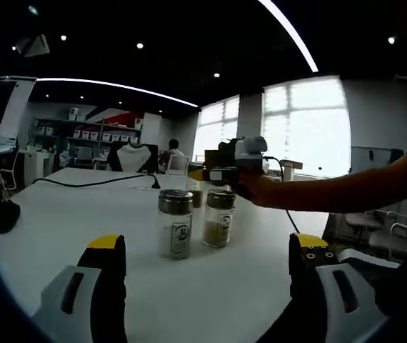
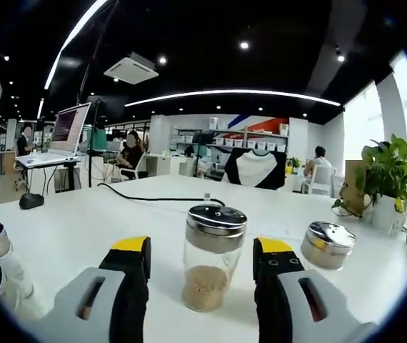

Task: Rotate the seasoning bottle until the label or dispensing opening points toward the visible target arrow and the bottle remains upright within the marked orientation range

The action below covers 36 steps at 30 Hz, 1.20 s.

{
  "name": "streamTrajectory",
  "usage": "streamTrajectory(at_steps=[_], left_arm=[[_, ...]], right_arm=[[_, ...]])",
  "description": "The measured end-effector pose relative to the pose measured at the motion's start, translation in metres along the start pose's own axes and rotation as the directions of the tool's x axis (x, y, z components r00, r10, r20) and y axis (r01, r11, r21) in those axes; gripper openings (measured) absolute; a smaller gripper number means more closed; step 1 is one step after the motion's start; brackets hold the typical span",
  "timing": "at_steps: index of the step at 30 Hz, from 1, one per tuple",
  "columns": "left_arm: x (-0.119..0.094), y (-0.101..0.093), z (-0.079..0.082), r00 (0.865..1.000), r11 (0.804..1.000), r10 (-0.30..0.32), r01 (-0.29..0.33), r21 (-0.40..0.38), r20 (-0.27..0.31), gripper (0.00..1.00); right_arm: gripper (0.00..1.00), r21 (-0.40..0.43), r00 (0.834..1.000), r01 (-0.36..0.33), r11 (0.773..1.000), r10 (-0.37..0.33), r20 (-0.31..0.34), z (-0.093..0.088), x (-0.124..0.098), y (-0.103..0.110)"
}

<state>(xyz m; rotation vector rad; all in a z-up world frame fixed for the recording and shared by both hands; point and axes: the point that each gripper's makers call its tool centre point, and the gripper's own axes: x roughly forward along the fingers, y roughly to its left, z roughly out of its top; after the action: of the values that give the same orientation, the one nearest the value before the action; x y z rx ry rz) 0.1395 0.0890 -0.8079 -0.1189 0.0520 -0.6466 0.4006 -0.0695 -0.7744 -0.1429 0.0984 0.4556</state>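
Clear glass with brushed metal caps: two seasoning bottles standing upright and just beside each other on the white bench point(image 1: 53, 214) in the left gripper view. White-filled bottle point(image 1: 176, 223) nearer, carrying a pale label with a dark round emblem, writing too small to read. Tan-filled bottle point(image 1: 219, 219) just behind and to its right, with a similar small label, also unreadable. Left hand-held gripper point(image 1: 207, 266) spread wide, yellow-tipped black fingers point(image 1: 106, 268) well apart, both bottles ahead of the gap and untouched. Beyond the bottles, the right hand-held gripper point(image 1: 210, 174) held by a bare forearm point(image 1: 346, 187) reaching in from the right. In the right gripper view, right hand-held gripper point(image 2: 201, 266) standing at moderate width around the tan-filled bottle point(image 2: 210, 256), jaws close on either side of the glass, contact not clear. Bottle upright, smooth shiny cap, tan powder settled in the lower third, no label readable from this side. Low round metal-lidded jar point(image 2: 327, 245) with a yellow band to the right on the bench. Black cable point(image 2: 157, 198) trailing across the far bench; leafy potted plant point(image 2: 387, 175) at the right edge.
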Motion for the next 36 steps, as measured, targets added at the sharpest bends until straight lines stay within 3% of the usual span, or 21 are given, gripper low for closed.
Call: streamTrajectory(at_steps=[7,9,13,17,20,36], left_arm=[[-0.003,0.002,0.009,1.000,1.000,0.009,-0.009,0.028,0.028,1.00],[-0.003,0.001,0.009,1.000,0.999,0.008,-0.009,0.037,0.029,1.00],[-0.001,-0.004,0.008,1.000,0.999,-0.007,0.008,-0.037,0.023,1.00],[0.000,-0.005,0.010,0.999,1.000,-0.003,0.004,-0.022,0.032,1.00],[-0.001,-0.003,0.010,0.999,1.000,0.012,-0.012,-0.011,0.031,1.00],[0.000,-0.005,0.013,0.999,1.000,0.016,-0.016,-0.020,0.034,1.00]], right_arm=[[0.51,0.014,1.000,0.017,1.000,-0.017,-0.009,-0.003,0.012,-0.011],[0.50,0.044,1.000,-0.006,0.999,0.006,0.012,-0.001,0.015,-0.010],[0.45,0.041,1.000,-0.018,0.999,0.017,0.020,0.000,0.017,-0.008],[0.42,0.079,0.999,-0.021,0.997,0.018,0.042,0.002,0.020,-0.013],[0.38,0.058,0.999,-0.013,0.998,0.011,0.034,0.000,0.021,-0.016],[0.39,0.060,0.999,-0.040,0.997,0.039,0.025,-0.003,0.030,-0.011]])
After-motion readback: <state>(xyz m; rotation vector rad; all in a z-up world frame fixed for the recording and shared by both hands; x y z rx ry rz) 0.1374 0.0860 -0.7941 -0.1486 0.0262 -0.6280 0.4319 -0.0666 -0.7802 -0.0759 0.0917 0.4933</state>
